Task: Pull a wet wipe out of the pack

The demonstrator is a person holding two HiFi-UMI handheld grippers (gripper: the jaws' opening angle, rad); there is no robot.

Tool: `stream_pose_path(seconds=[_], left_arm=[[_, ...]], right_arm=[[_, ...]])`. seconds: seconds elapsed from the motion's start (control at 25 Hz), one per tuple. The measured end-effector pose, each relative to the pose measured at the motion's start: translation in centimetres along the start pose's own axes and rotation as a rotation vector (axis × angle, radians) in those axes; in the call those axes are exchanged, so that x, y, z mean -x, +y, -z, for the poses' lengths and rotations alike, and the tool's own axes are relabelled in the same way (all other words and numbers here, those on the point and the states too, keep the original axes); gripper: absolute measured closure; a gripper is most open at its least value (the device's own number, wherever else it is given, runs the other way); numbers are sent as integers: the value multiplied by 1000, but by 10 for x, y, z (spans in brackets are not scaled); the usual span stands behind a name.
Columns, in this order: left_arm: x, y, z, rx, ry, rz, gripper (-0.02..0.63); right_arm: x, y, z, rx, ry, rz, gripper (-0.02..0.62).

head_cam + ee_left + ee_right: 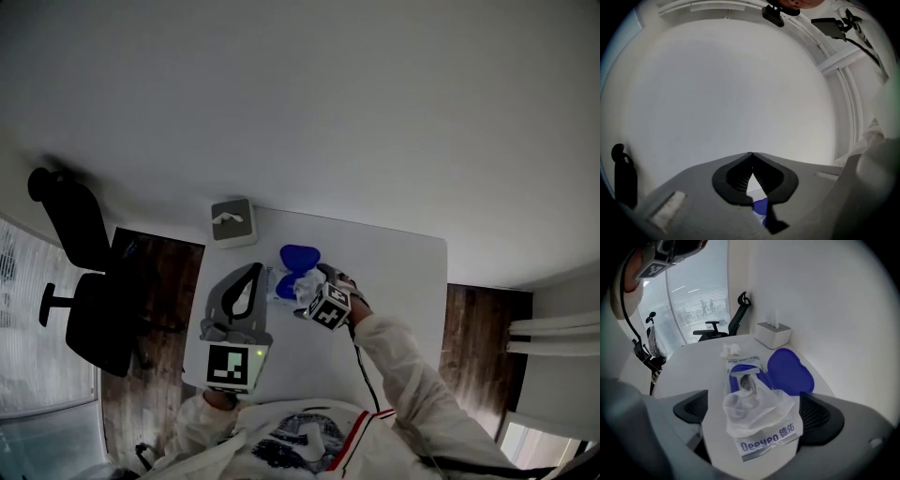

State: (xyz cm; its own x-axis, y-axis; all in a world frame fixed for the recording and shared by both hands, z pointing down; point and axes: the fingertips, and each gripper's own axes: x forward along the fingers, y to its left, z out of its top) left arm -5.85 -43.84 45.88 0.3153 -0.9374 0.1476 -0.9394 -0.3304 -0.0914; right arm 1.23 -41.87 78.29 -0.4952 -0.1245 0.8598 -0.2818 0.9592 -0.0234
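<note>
My right gripper [756, 414] sits released, its jaws wide apart either side of the wet wipe [751, 401], which lies bunched over the pack [768, 439] at its opening, blue lid [790, 371] flipped back. Left of the pack, my left gripper [751, 161] is clenched on nothing.

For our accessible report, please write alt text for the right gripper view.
The open right claw frames a translucent white wet wipe trailing from a flat white plastic pack, its blue oval lid flipped open, on a white table. Behind stand a white tissue box and a black office chair.
</note>
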Motion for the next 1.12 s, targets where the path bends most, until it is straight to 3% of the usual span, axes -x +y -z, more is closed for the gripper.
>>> stream_pose_path(seconds=[0.2,0.6,0.8,1.12], left_arm=[[6,1,2,28,21,-4,604],[4,2,9,22,46,-13,604],[4,0,7,20,43,-12,604],[10,0,11,33,39,-21,604]], right_arm=[[-15,1,13,-21,52,-31,5],[-24,1,15,32,89,-19,13],[-22,-4,15,43,93,14,100],[-20,4,13,66,118,-12,192]])
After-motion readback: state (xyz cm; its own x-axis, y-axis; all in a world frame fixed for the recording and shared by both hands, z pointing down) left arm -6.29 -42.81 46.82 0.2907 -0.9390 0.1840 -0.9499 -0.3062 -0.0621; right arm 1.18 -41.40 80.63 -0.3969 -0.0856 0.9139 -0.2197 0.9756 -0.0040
